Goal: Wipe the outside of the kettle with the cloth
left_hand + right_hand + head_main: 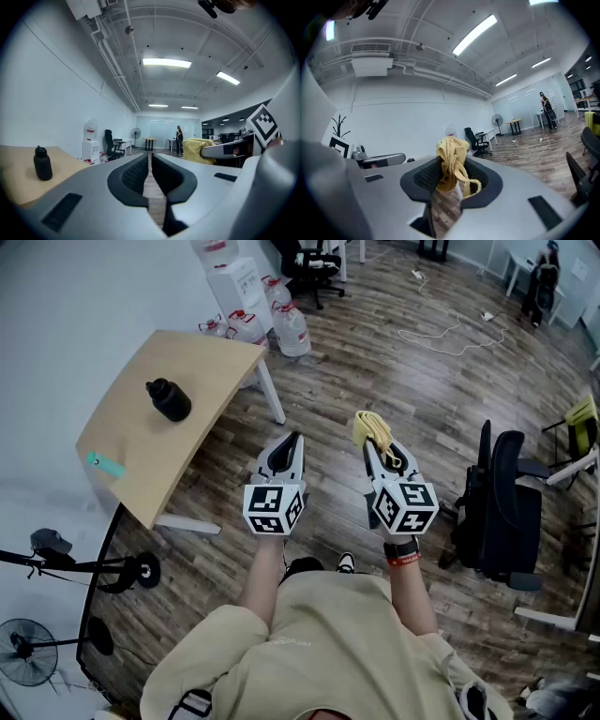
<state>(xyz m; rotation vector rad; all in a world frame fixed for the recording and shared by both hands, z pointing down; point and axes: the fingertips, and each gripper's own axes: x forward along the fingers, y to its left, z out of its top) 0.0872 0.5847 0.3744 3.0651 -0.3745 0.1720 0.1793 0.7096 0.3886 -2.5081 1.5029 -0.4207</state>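
Note:
The kettle (169, 399), a black flask-shaped vessel with a cap, stands upright on the light wooden table (187, 362) at the left; the left gripper view shows this kettle (43, 163) far off to the left. My right gripper (375, 443) is shut on a crumpled yellow cloth (371, 428), held over the floor well to the right of the table. In the right gripper view the cloth (452, 161) bunches between the jaws of the right gripper (450, 176) and hangs down. My left gripper (287, 448) is shut and holds nothing, with its jaws (150, 161) almost touching.
A teal item (108, 465) lies near the table's front corner. Water jugs (289, 330) and a dispenser (234, 279) stand behind the table. A black office chair (502, 507) is at the right, a white cable (450, 334) lies on the floor, and a fan (23, 652) stands at the lower left.

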